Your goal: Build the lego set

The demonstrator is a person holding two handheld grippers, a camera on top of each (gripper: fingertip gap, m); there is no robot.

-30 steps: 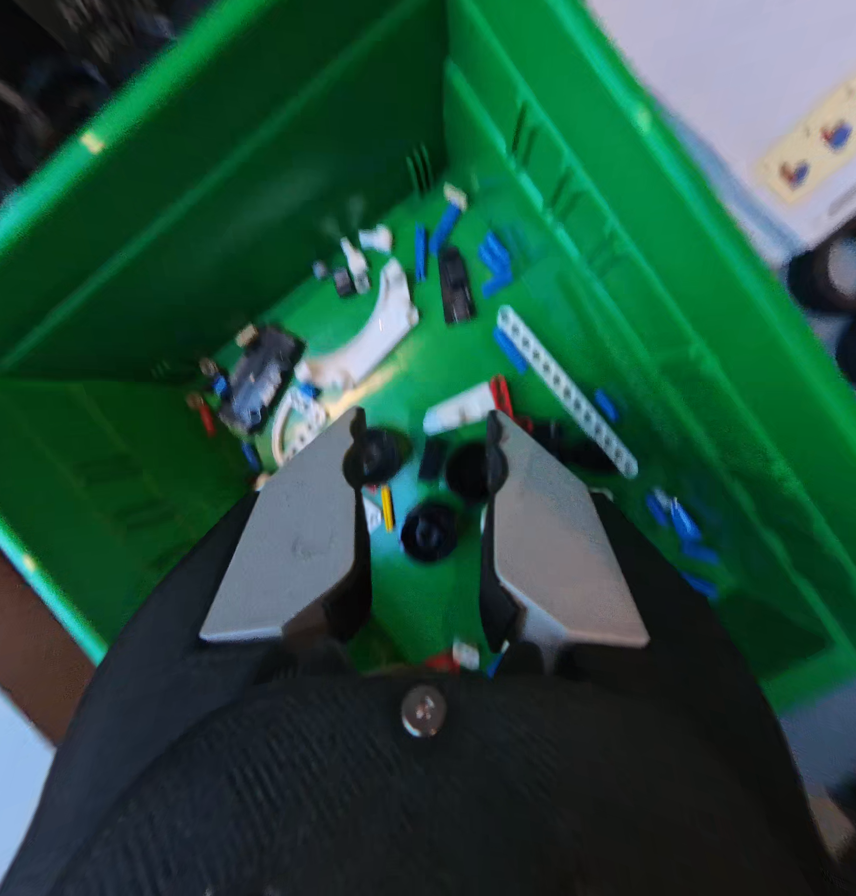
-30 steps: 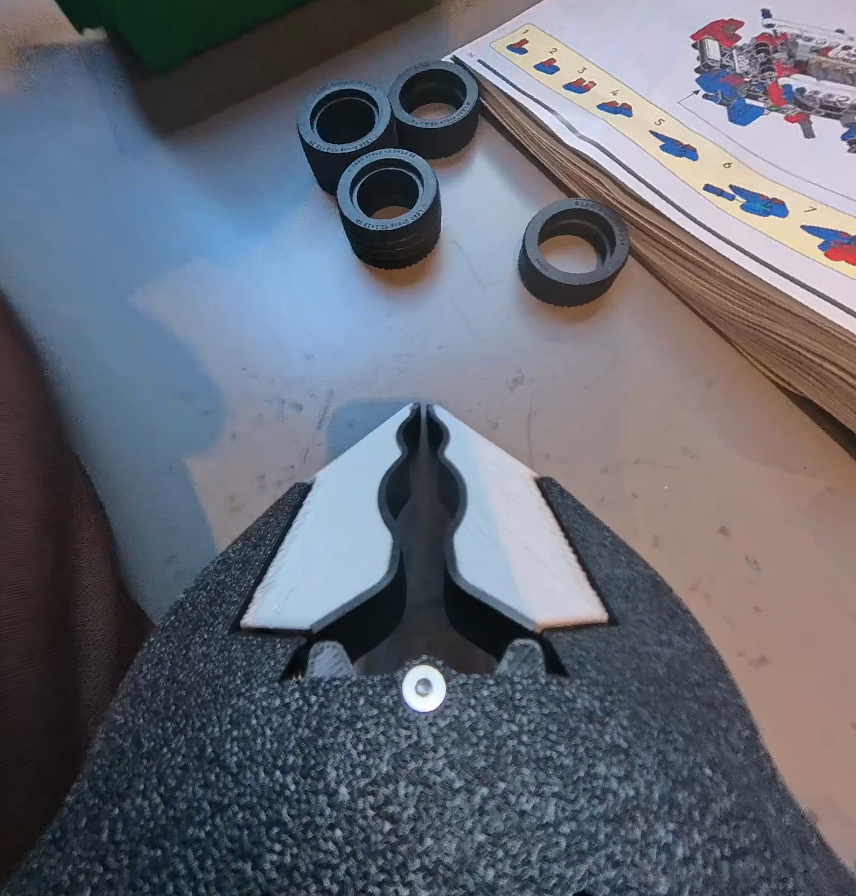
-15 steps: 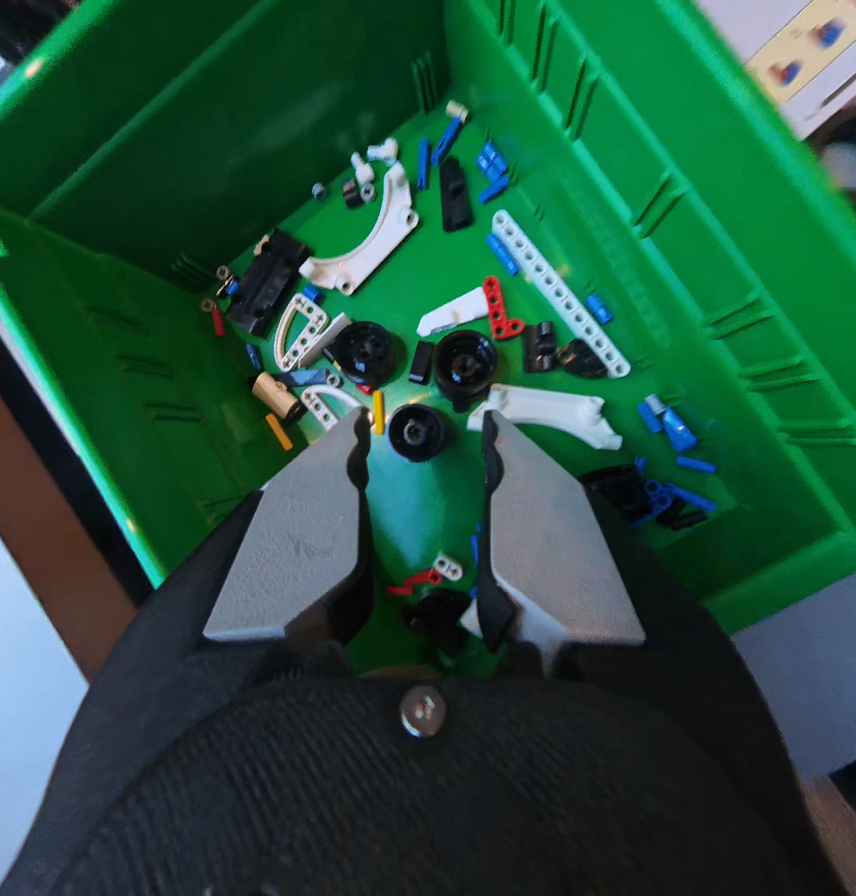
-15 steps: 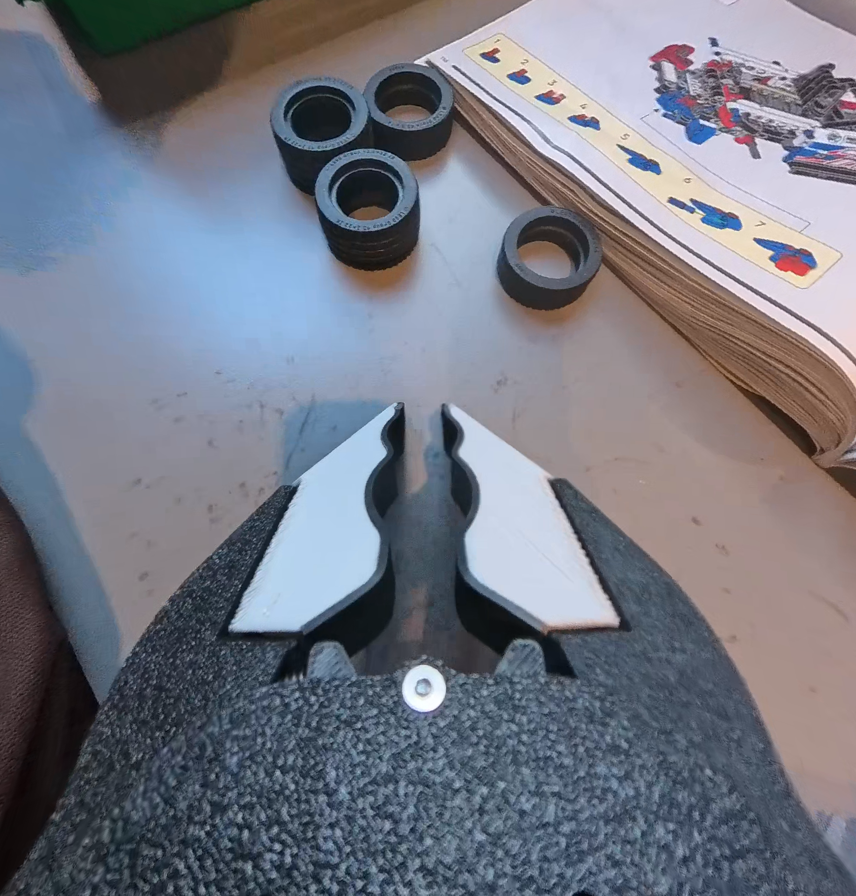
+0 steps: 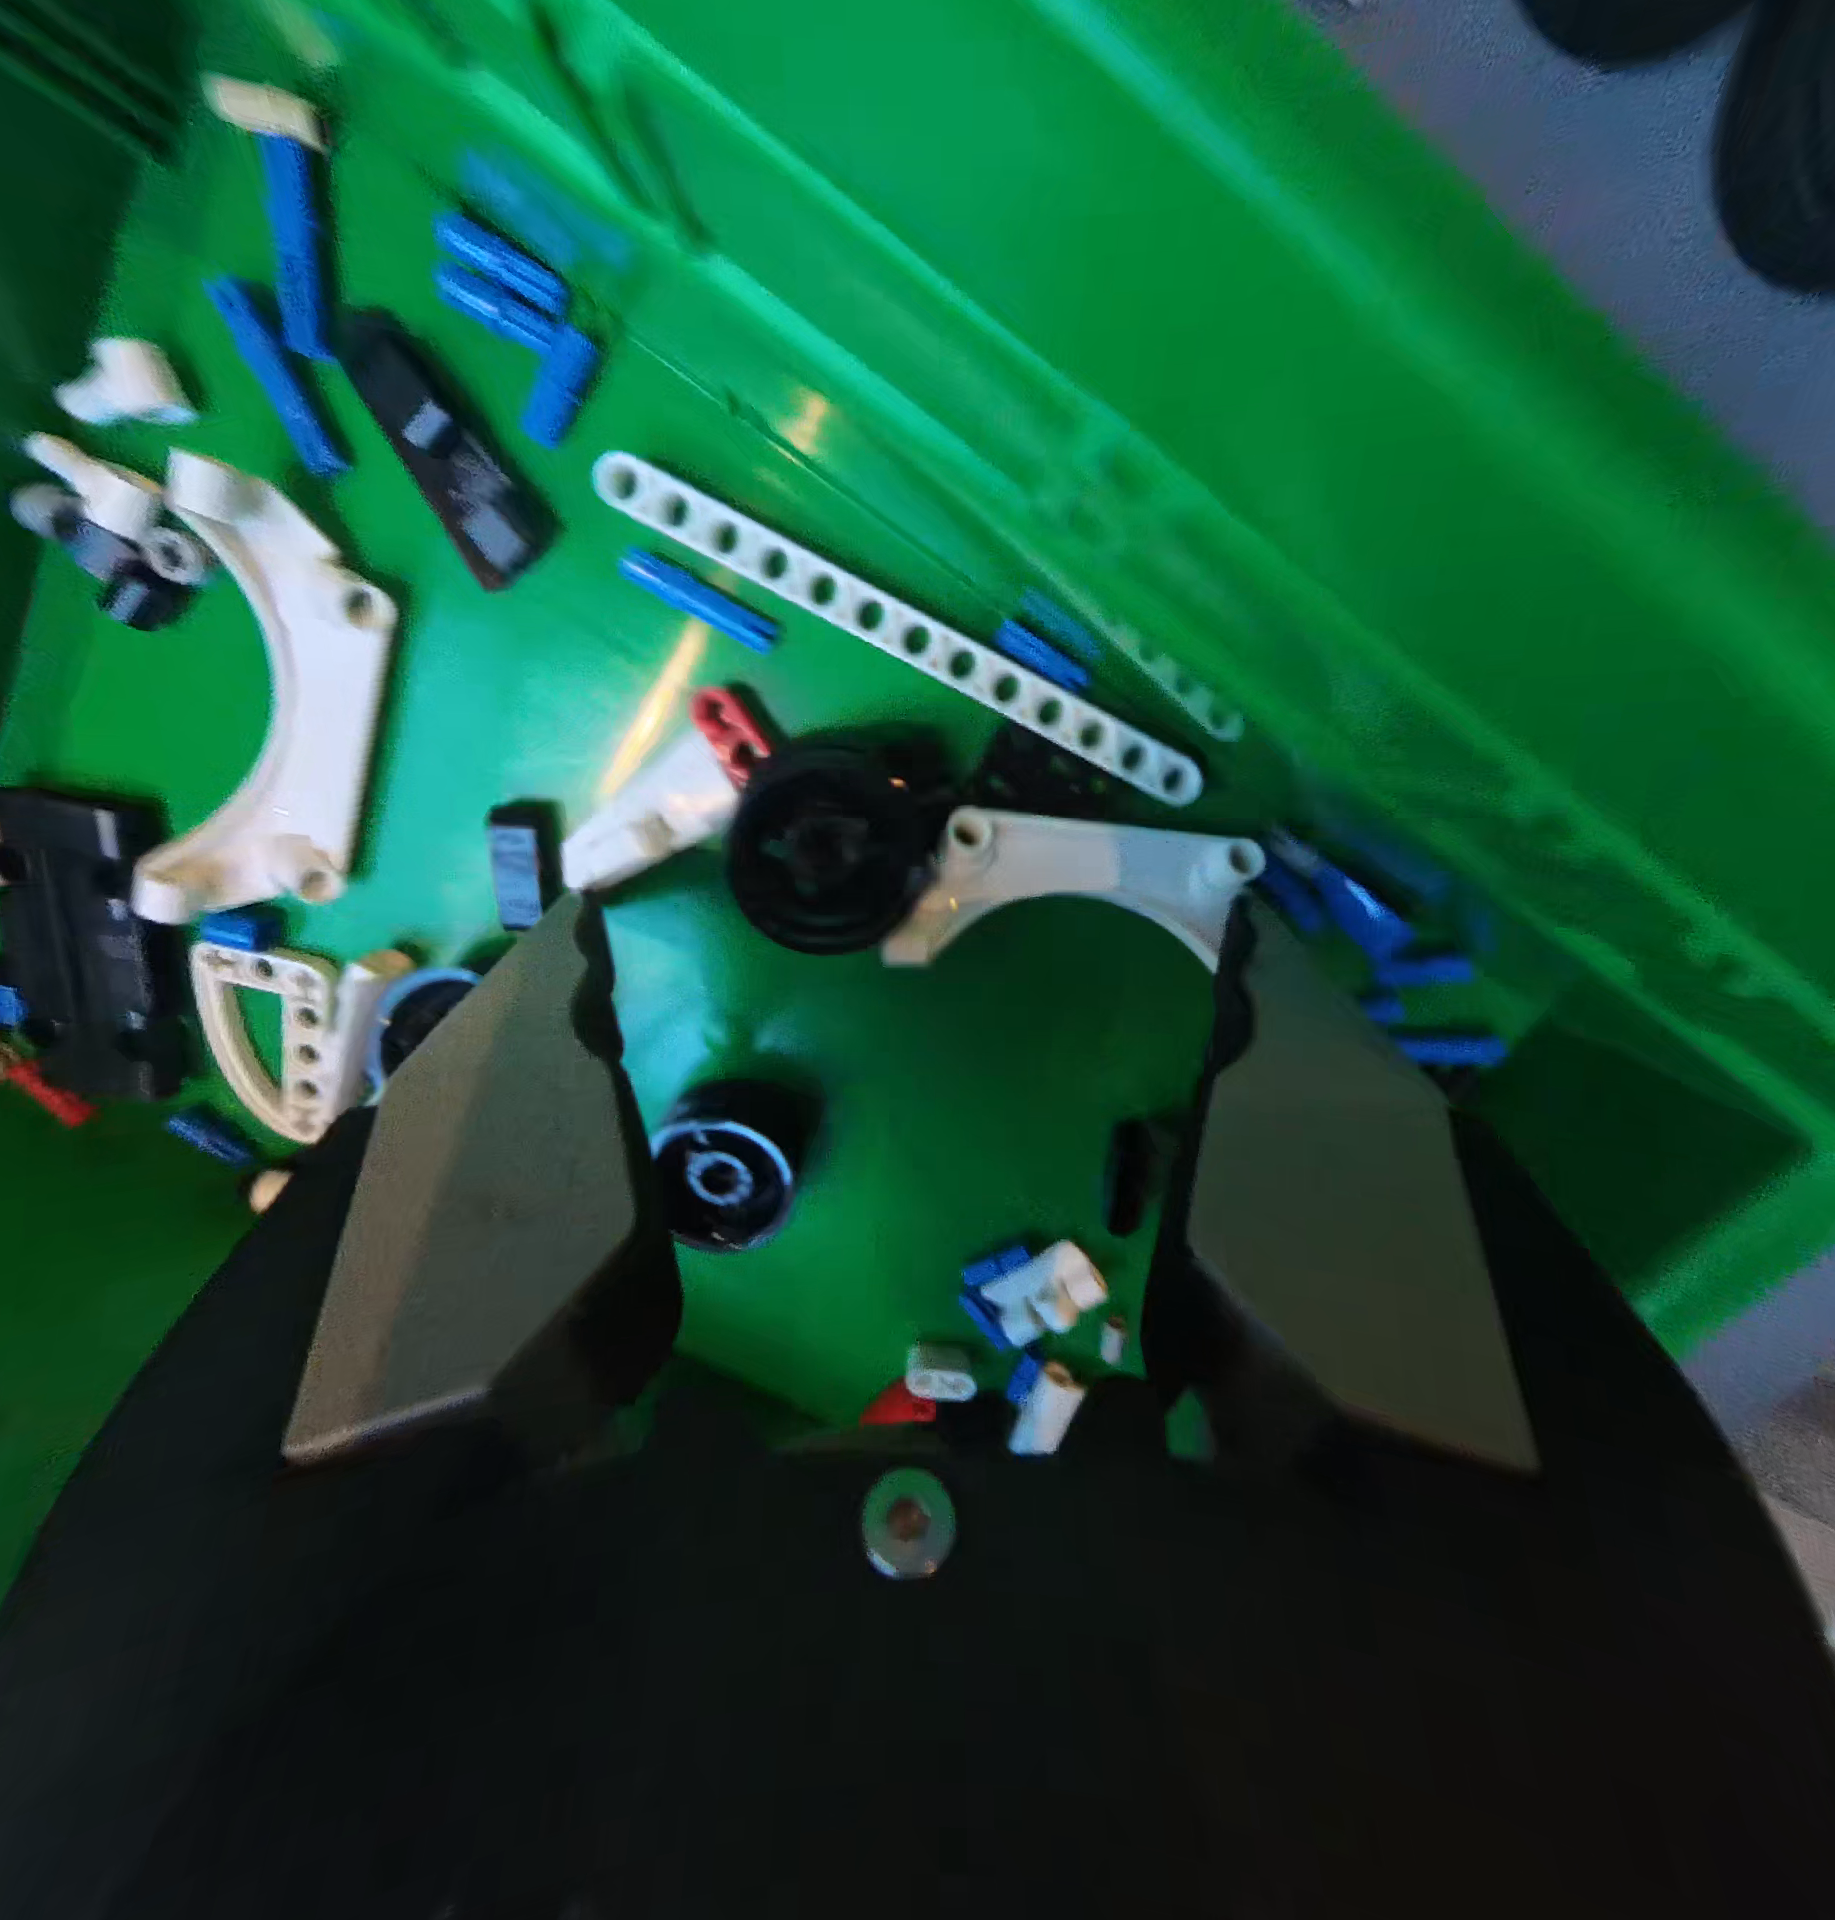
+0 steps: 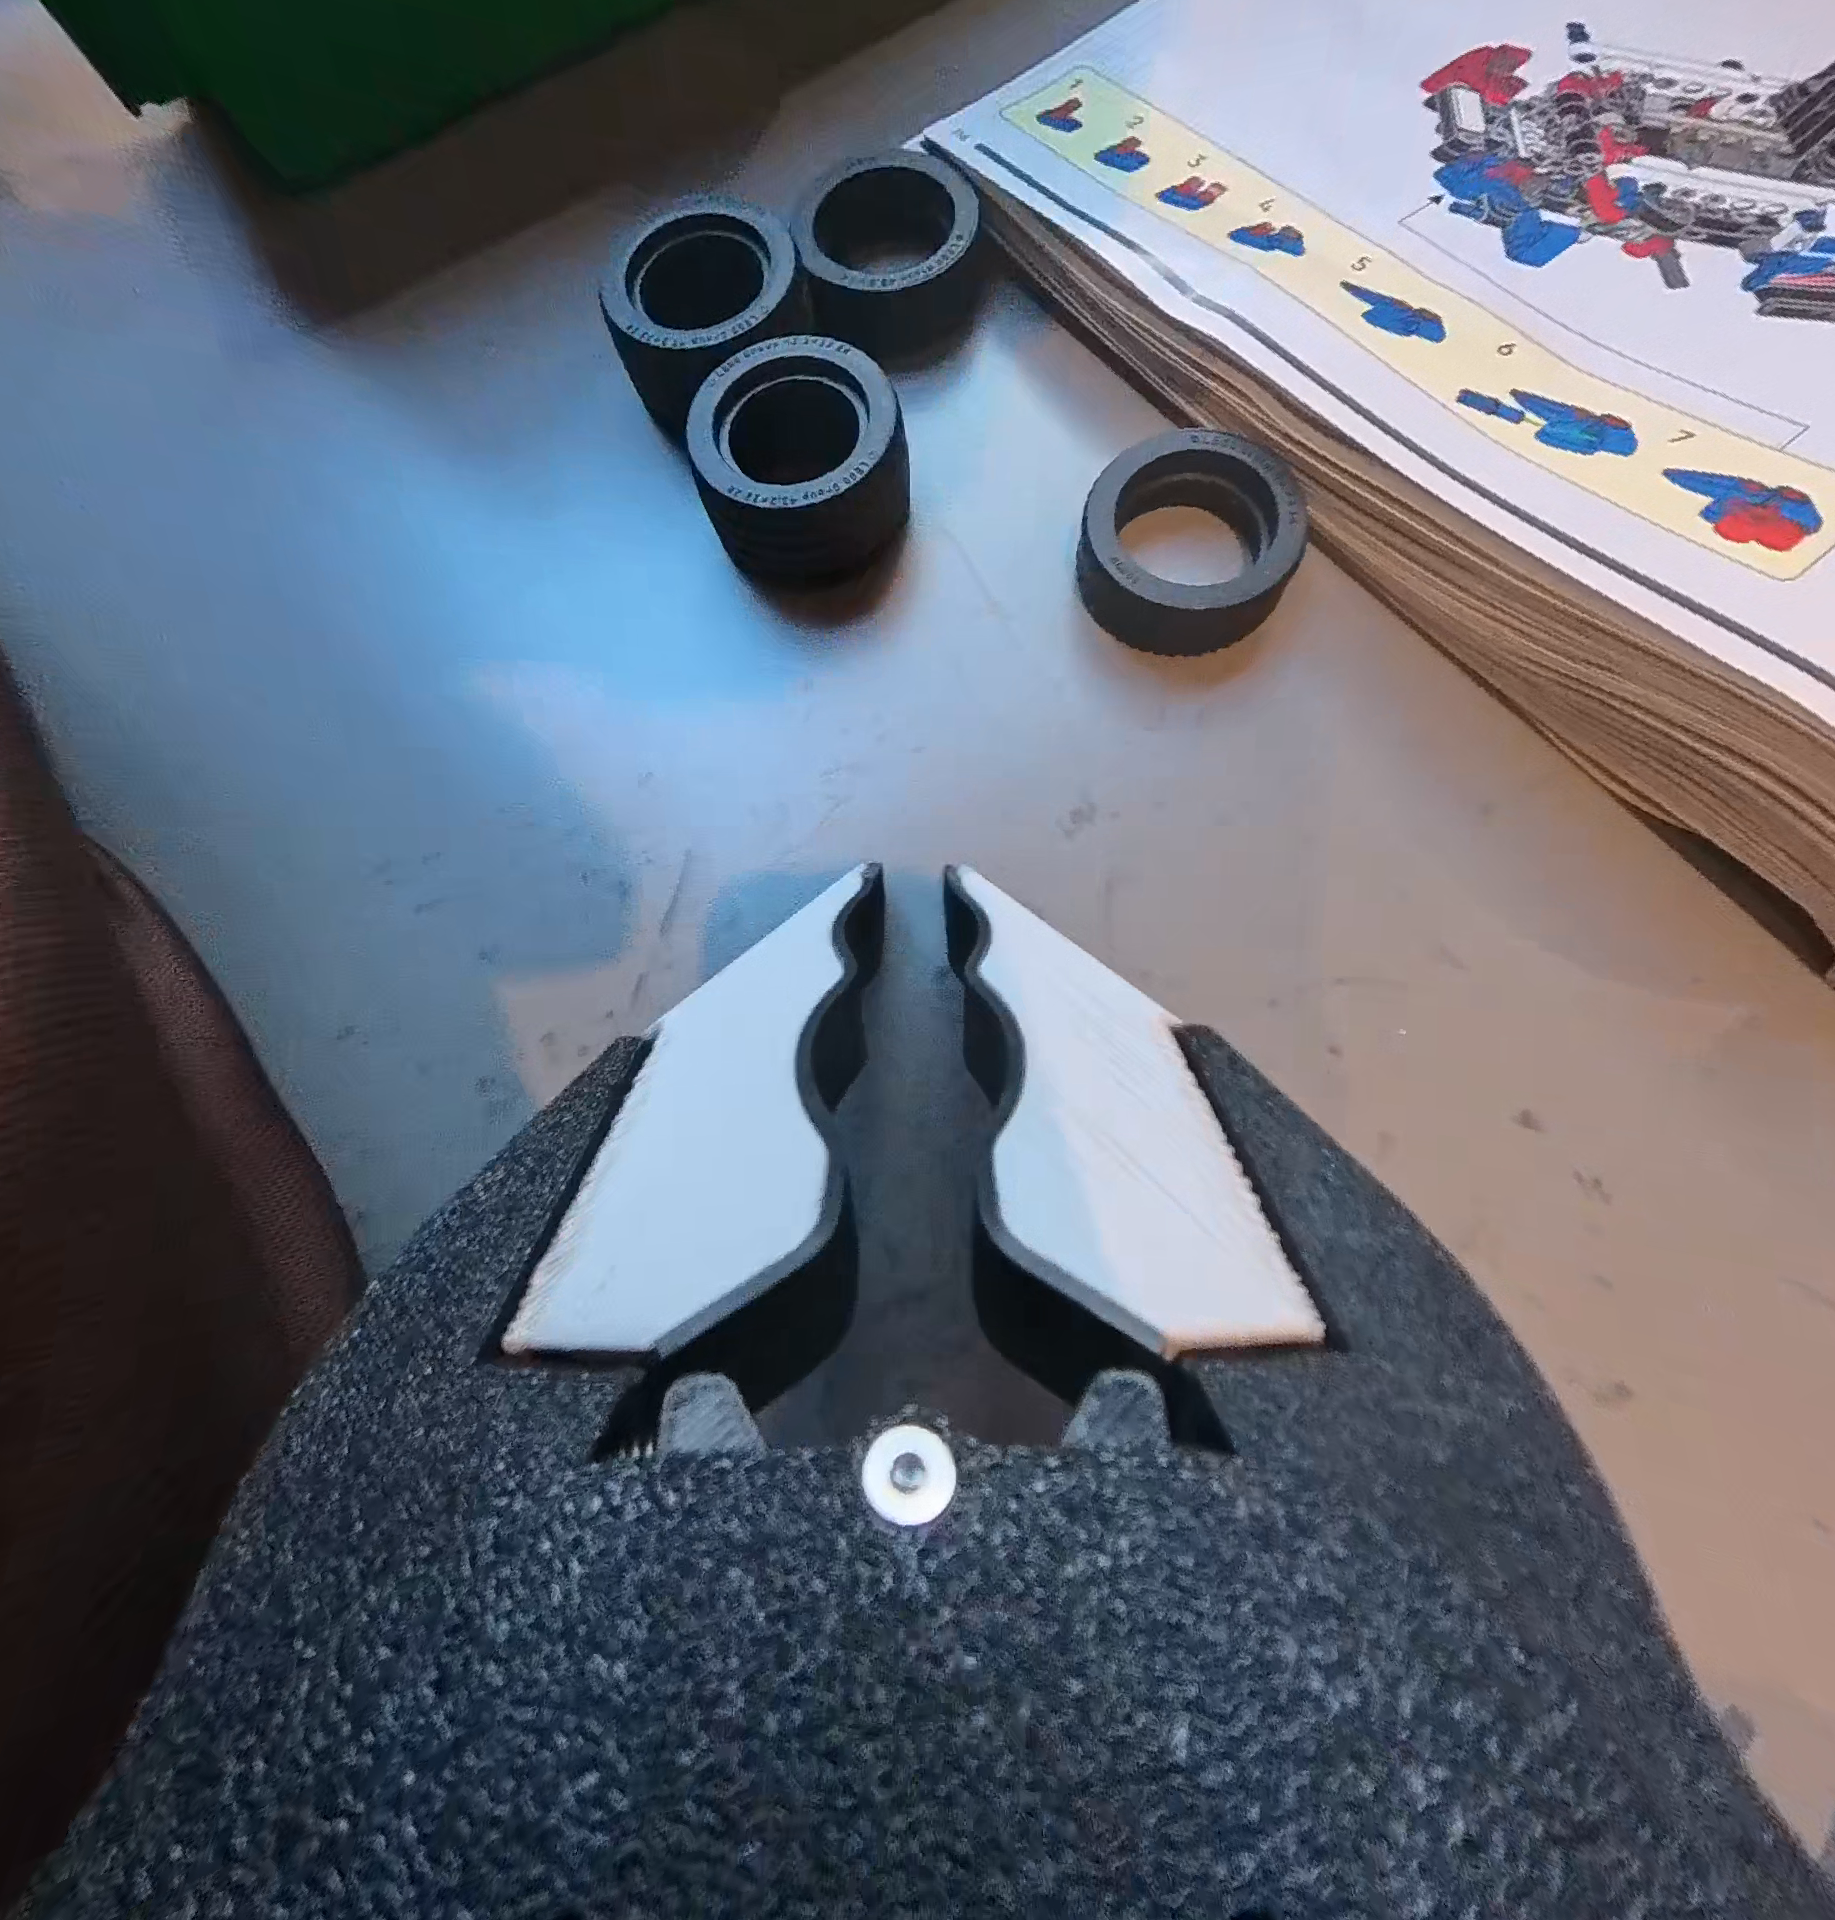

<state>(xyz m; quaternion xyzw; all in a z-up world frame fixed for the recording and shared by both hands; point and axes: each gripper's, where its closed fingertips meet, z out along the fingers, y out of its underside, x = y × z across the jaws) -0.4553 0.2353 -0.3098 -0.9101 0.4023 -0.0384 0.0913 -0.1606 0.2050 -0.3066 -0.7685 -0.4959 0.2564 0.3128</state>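
Jaws of left gripper spread wide inside green plastic bin, bracketing small black wheel hub for pickup; right gripper slightly parted, empty, near black rubber tyres on worktop.

scuffed grey tabletop with bluish light glare on its left part, brown fabric surface along left edge

lego pieces in bin, tyres beside booklet
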